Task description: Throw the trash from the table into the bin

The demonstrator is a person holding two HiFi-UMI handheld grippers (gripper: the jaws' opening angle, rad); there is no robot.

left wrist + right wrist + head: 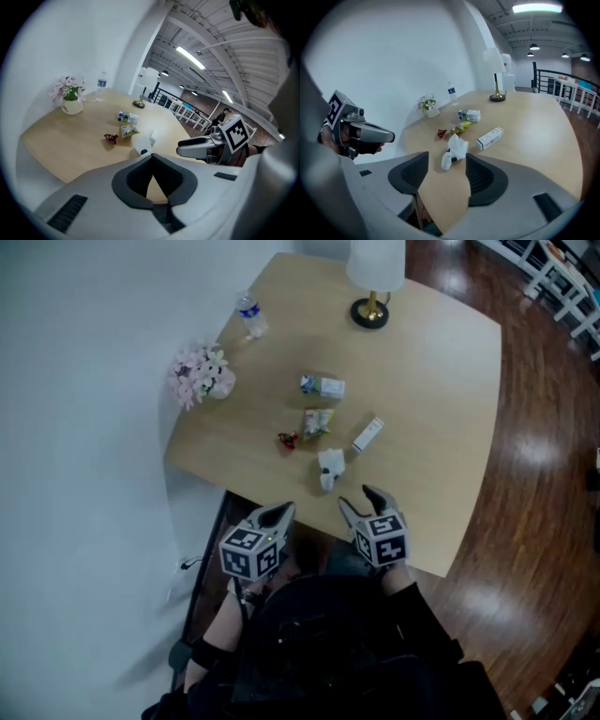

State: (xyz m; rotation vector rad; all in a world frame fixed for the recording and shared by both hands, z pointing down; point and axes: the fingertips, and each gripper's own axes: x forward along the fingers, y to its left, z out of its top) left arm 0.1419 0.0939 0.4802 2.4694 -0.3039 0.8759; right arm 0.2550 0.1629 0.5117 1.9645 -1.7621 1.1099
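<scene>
Left gripper (279,514) jaws closed, empty. Right gripper (359,500) jaws apart, gripping nothing; crumpled white tissue (329,468) lies on table (441,381) just ahead.

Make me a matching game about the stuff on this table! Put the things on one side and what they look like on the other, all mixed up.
Things:
1. flowers
2. water bottle
3. tissue
4. lamp

Looks:
A. white and crumpled
B. tall, with a white shade
C. pink
D. clear, with a blue label

Pairs: 1-C, 2-D, 3-A, 4-B
</scene>
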